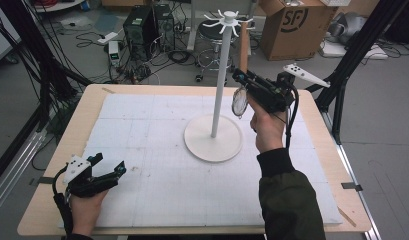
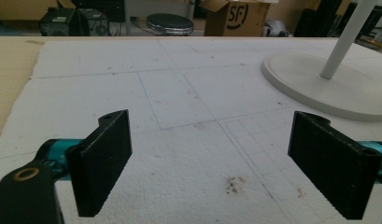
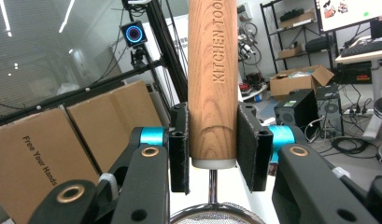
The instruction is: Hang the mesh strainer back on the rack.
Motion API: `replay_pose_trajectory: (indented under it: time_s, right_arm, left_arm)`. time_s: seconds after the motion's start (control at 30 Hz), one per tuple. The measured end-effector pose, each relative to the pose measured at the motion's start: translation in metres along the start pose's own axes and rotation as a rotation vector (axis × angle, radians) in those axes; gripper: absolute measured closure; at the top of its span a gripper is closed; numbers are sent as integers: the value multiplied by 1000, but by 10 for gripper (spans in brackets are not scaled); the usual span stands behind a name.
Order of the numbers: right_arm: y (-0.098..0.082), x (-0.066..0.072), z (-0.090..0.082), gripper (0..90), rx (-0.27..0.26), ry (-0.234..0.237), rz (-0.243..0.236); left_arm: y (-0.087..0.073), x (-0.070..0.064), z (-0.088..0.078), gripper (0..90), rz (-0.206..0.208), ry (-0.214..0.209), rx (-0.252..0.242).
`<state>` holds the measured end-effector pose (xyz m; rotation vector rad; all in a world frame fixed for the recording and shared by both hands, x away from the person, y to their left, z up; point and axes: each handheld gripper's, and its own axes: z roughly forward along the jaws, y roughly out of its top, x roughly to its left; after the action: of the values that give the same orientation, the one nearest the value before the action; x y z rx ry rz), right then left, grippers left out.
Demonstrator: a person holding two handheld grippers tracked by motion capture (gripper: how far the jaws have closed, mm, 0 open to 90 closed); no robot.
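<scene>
A small mesh strainer (image 1: 239,102) with a wooden handle (image 1: 243,45) hangs head-down in my right gripper (image 1: 241,77), just right of the white hook stand's pole (image 1: 219,90). In the right gripper view the jaws press both sides of the handle (image 3: 212,84), marked "KITCHEN TOOL", with the mesh rim (image 3: 212,217) below my right gripper (image 3: 212,144). The stand's hooks (image 1: 224,20) sit atop the pole, and its round base (image 1: 213,145) rests on the mat. My left gripper (image 1: 109,167) lies open at the front left. Nothing is between the fingers of my left gripper (image 2: 221,163).
A white foam mat (image 1: 157,150) covers the wooden table (image 1: 47,200). The stand base (image 2: 319,84) lies ahead and to the right of the left gripper. Behind the table are a cardboard box (image 1: 297,25), a stool (image 1: 212,32) and computer towers (image 1: 142,25). A black frame post (image 1: 352,65) stands right.
</scene>
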<state>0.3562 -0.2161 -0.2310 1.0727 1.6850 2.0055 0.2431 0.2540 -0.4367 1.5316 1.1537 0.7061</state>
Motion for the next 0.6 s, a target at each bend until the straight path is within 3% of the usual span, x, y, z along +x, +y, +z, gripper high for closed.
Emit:
replay_pose_trajectory:
  time_s: [0.13,0.47,0.5,0.6]
  right_arm:
    - [-2,1,-1,688,11,-26,-26]
    - [-5,1,-1,682,16,-24,-54]
    - [-5,2,-1,670,24,-20,-64]
    - [-4,3,-1,507,17,-27,-84]
  left_arm:
    - [0,-1,0,142,-2,0,-4]
    - [0,-1,0,143,3,3,-1]
    - [0,-1,0,142,2,1,-2]
    - [0,-1,0,142,1,1,-2]
